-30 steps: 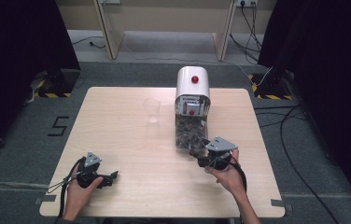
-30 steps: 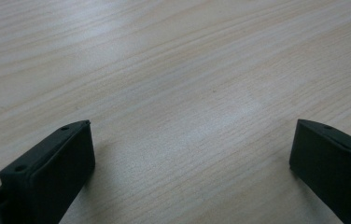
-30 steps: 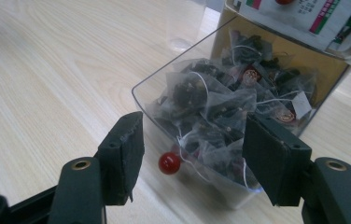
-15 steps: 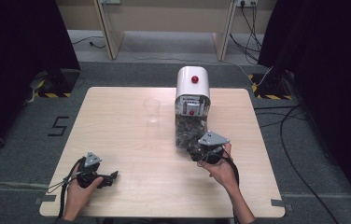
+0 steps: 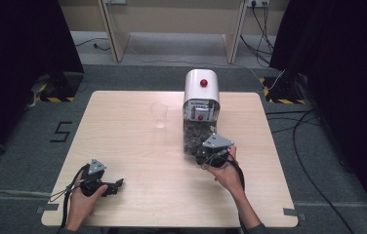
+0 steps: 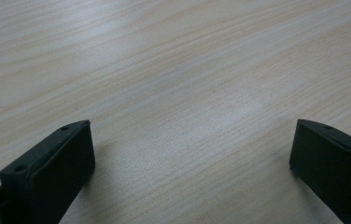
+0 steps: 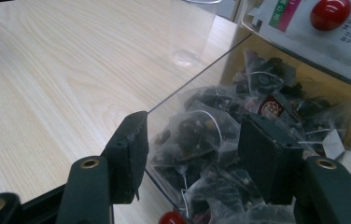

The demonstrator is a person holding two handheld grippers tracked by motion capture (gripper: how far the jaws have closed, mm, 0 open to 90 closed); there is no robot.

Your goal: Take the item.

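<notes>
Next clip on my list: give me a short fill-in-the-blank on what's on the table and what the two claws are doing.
1. The clear bin under the white dispenser is full of ____ bags.
2. The plastic cup beside the dispenser is ____ of any contents.
3. The right claw reaches into the bin of tea bags with its jaws ____.
4. The left claw is open over bare ____ table.

Missing words: tea; empty; open; wooden

Dispenser [image 7: 304, 28] top cut off, label txt illegible

Dispenser [image 5: 201, 105], cup [image 5: 159, 114] block table [image 5: 123, 141] centre; front apparently free.
</notes>
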